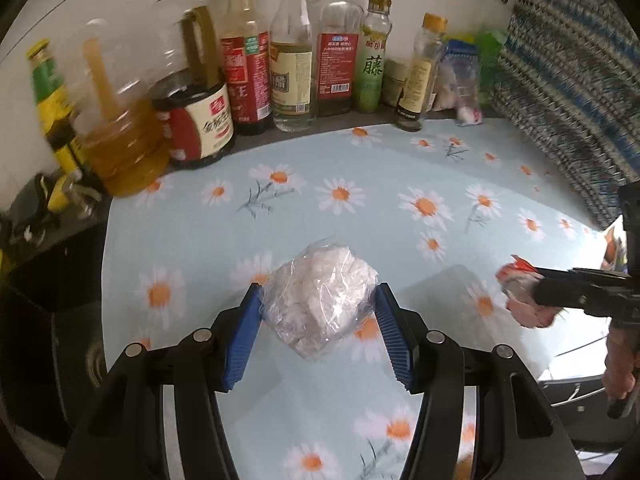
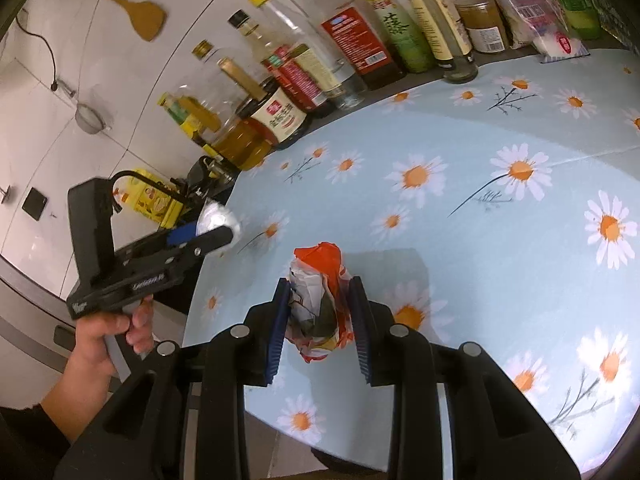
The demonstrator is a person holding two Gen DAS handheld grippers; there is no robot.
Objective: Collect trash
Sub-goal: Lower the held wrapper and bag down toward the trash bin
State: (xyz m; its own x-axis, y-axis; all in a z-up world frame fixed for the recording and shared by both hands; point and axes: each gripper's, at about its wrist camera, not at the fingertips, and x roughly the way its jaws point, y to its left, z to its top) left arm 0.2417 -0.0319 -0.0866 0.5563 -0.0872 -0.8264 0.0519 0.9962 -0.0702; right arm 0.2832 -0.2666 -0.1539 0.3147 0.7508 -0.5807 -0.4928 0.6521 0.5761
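1. Both sets of jaws are closed on trash. Blue pads of the left gripper [image 1: 318,312] press on either side of a crumpled ball of clear plastic [image 1: 322,300], and the narrower right gripper [image 2: 320,312] squeezes a scrunched red and white wrapper [image 2: 318,300].
2. Each piece sits between its pads, lifted off the daisy-print tablecloth [image 1: 360,168]; shadows on the cloth lie below them.
3. No bin or trash bag shows in either view, so where the trash goes cannot be told.
4. Judgement on doing this step well: keep both grips firm and steady while carrying, since the plastic ball is springy and could slip out if the pads ease off. The wrapper looks more tightly pinched and safer.
5. Carry both loads clear of the row of sauce and oil bottles [image 1: 292,48] lined against the white wall; the big oil jug [image 1: 120,128] stands nearest the left gripper and a knock could topple it.
6. Release only once each piece is directly over the container.
7. Pose: the left gripper tips steeply down toward the cloth, held from beneath by the person's left hand [image 2: 116,328] on its pistol-style handle, near the table's edge.
8. Pose: the right gripper tilts down more gently over the cloth, its fingers [image 1: 560,292] reaching in from the right of the left camera's view.
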